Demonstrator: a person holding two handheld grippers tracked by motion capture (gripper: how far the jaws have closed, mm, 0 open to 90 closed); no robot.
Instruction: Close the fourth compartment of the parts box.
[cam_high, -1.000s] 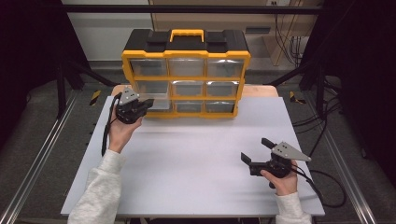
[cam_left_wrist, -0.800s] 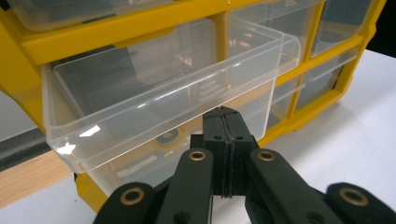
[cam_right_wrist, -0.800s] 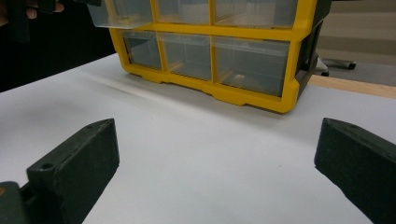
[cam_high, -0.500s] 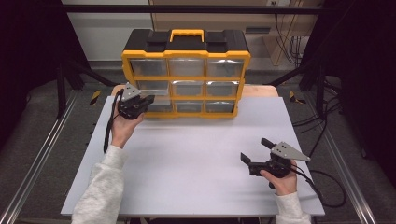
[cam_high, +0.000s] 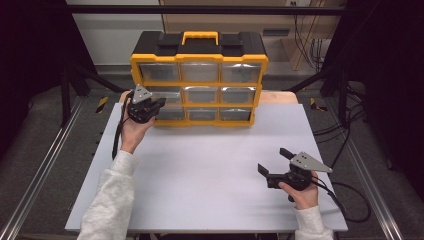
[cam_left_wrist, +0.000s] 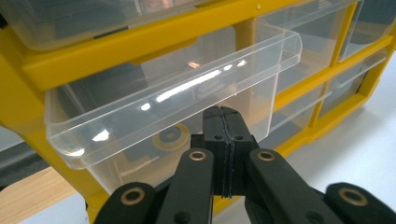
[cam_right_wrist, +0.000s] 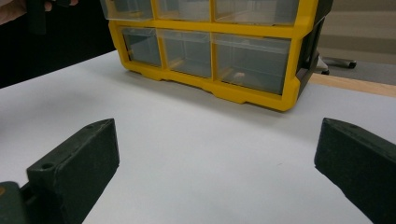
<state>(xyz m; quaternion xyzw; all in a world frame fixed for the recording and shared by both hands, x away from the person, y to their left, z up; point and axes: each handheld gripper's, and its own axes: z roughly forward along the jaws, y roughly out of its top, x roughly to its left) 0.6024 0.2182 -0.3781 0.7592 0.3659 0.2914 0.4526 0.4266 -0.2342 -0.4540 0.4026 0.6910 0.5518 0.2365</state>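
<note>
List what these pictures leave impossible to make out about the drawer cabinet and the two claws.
- Drawer contents: left gripper view, glare on clear plastic; a ring-like shape stays unidentifiable.
- Left claw tips: high view, too small against the cabinet.
- Right claw: right gripper view, jaw bases cut by the frame edges.

I am seeing the white table (cam_high: 210, 170) lying open from the middle down to six o'clock, giving my right gripper (cam_high: 272, 162) free passage across it. At twelve o'clock the yellow organizer (cam_high: 199, 80) is blocking the far edge. My left gripper (cam_left_wrist: 223, 112) is sitting at ten o'clock, jaws pressed together, just under the lip of a clear drawer (cam_left_wrist: 177, 88) that is jutting out and crowding that corner.
</note>
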